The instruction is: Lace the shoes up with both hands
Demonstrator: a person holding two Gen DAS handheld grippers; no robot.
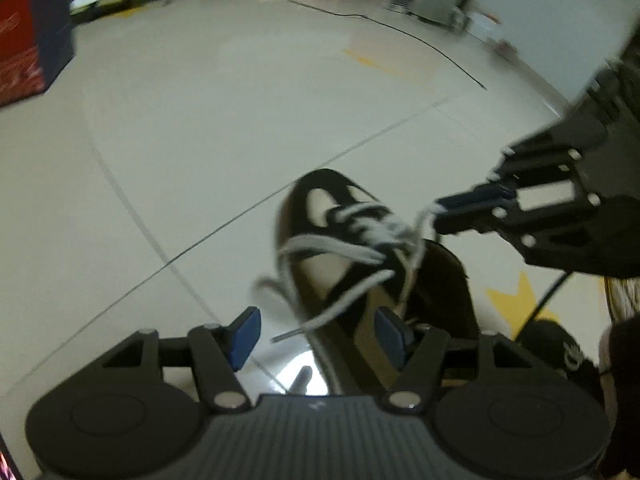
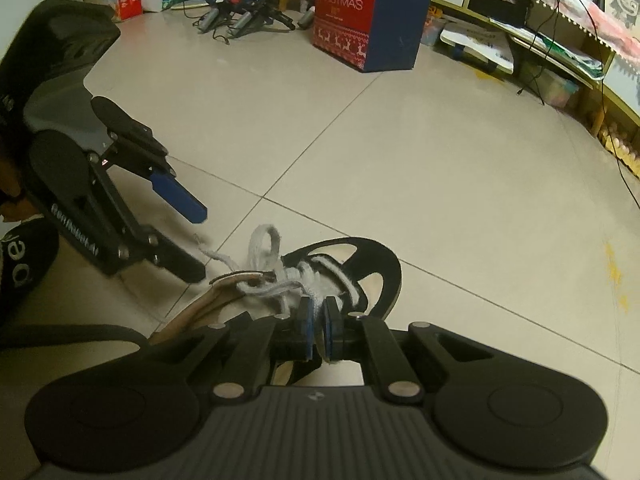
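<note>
Shoe (image 2: 344,268), black and white, is lying on the tiled floor (image 2: 440,168), and only the right wrist view is showing the box (image 2: 360,16) reading "MERRY CHRISTMAS". Right gripper (image 2: 318,320) is reaching low over the shoe, its jaws pinching the white lace (image 2: 316,304). Left gripper (image 1: 316,338) is hovering with jaws spread wide and gripping nothing.
</note>
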